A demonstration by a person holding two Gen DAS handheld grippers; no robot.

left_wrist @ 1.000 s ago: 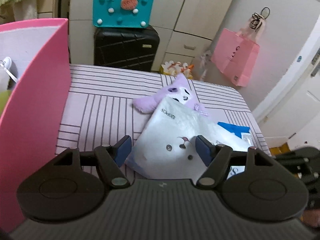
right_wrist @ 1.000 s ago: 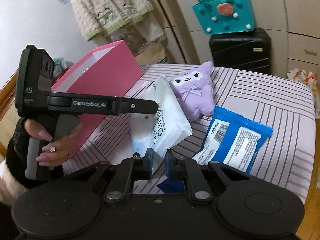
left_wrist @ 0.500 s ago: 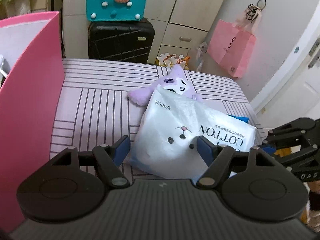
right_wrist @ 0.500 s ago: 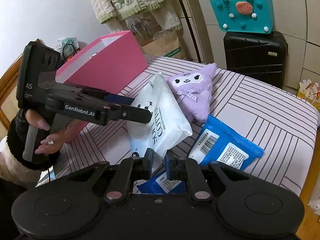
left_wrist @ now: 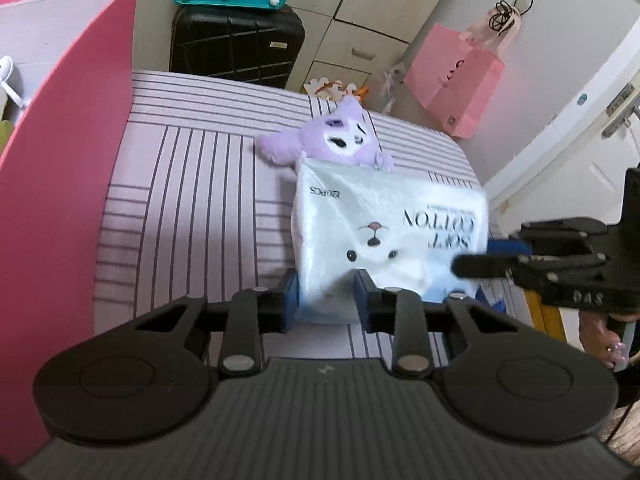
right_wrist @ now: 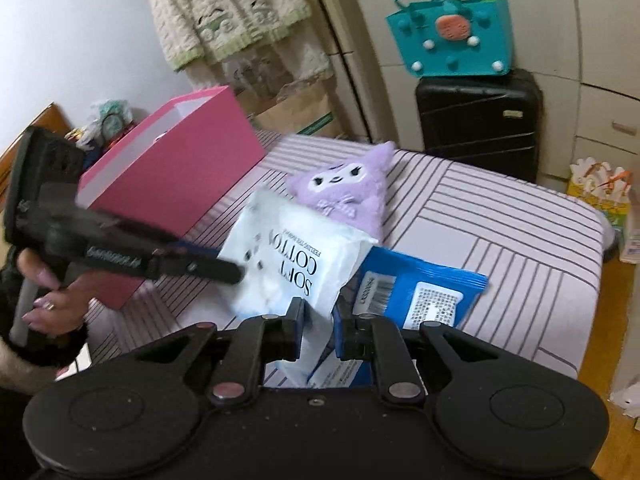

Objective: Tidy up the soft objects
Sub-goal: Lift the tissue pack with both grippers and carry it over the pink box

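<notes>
White plastic printed with "SOFT COTTON" and a small animal face wraps the tissue pack, which is the thing both tools hold: it stands tilted above the striped bed cover, its top edge covering the lower part of the purple plush toy behind it. The left gripper has its blue pads closed against the pack's lower corner, the plastic bunched between them. In the right wrist view the right gripper pinches the pack's bottom seam between its narrowly spaced blue pads, so the pack is clamped at two points along its lower edge. Just beside it on the right lies a blue flat packet with a barcode and a white label, partly tucked under the pack's edge. The plush toy lies on the cover with its face turned toward the camera. A pink box stands open-topped on the left side of the bed, near the pack but apart from it. Beyond the bed's far edge a black suitcase stands upright with a teal bag resting on top, and a pink paper bag hangs by the door.
</notes>
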